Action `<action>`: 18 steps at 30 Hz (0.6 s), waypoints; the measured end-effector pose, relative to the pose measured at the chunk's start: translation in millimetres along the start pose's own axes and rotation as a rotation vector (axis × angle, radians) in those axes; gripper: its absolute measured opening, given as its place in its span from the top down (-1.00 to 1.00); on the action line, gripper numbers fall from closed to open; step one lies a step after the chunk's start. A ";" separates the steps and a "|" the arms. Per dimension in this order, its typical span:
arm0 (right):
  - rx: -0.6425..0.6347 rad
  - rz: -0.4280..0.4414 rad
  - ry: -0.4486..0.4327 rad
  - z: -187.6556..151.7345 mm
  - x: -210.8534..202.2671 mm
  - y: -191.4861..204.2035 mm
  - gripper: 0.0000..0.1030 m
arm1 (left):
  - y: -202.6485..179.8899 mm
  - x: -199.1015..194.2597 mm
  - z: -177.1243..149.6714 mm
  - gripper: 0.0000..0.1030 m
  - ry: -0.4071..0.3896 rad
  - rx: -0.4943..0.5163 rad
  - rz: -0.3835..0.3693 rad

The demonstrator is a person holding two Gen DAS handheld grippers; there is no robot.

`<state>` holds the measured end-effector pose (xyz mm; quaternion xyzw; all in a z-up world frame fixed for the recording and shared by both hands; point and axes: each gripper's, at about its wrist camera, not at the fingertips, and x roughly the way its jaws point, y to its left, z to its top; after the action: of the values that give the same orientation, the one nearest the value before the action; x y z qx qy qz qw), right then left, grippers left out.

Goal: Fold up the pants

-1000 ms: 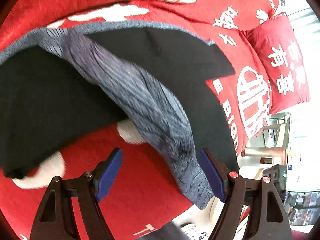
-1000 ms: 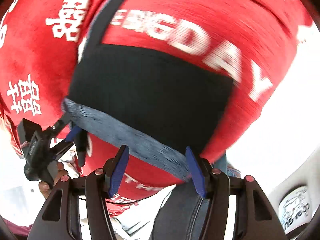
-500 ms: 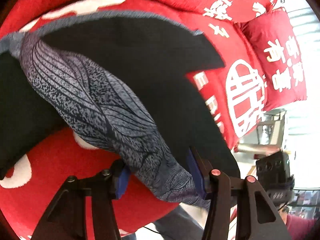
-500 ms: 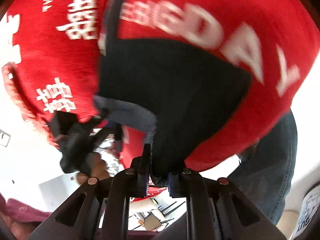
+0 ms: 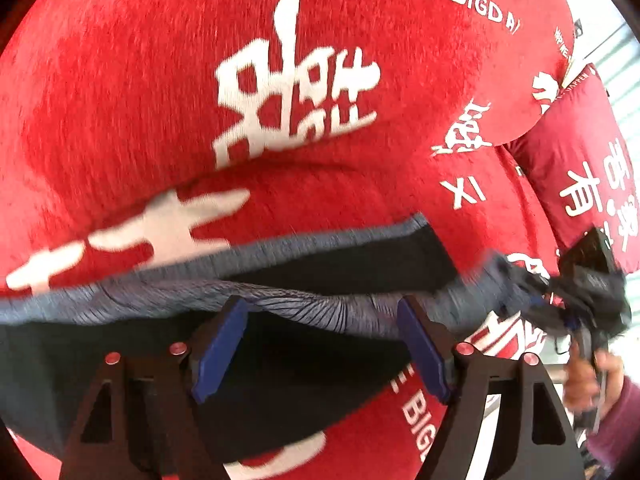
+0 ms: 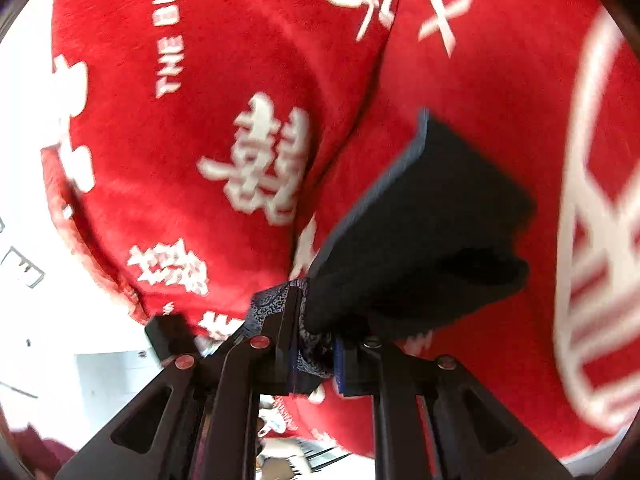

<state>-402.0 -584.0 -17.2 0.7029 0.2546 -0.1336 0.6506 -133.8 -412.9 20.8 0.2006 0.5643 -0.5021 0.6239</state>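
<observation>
My right gripper (image 6: pixel 314 356) was clamped on the waistband end of the pants (image 5: pixel 304 356), which stretched sideways across the red blanket (image 5: pixel 168 80) right under my left gripper (image 5: pixel 324 348), jaws apart, nothing held.

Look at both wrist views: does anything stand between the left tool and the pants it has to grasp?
Nothing visible does. The left tool is open, its blue pads either side of the patterned gray waistband of the pants with only fabric between them. The right tool is shut on the pants' other end, above the red blanket.
</observation>
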 end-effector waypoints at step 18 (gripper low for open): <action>-0.049 -0.401 -0.035 23.6 8.0 -30.4 -0.09 | 69.5 46.2 -51.8 -0.53 0.151 -0.182 0.309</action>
<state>-408.1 -605.1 -49.9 0.6198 0.3811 -0.2666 0.6321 -107.1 -360.2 -57.7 0.2647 0.6150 -0.3305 0.6652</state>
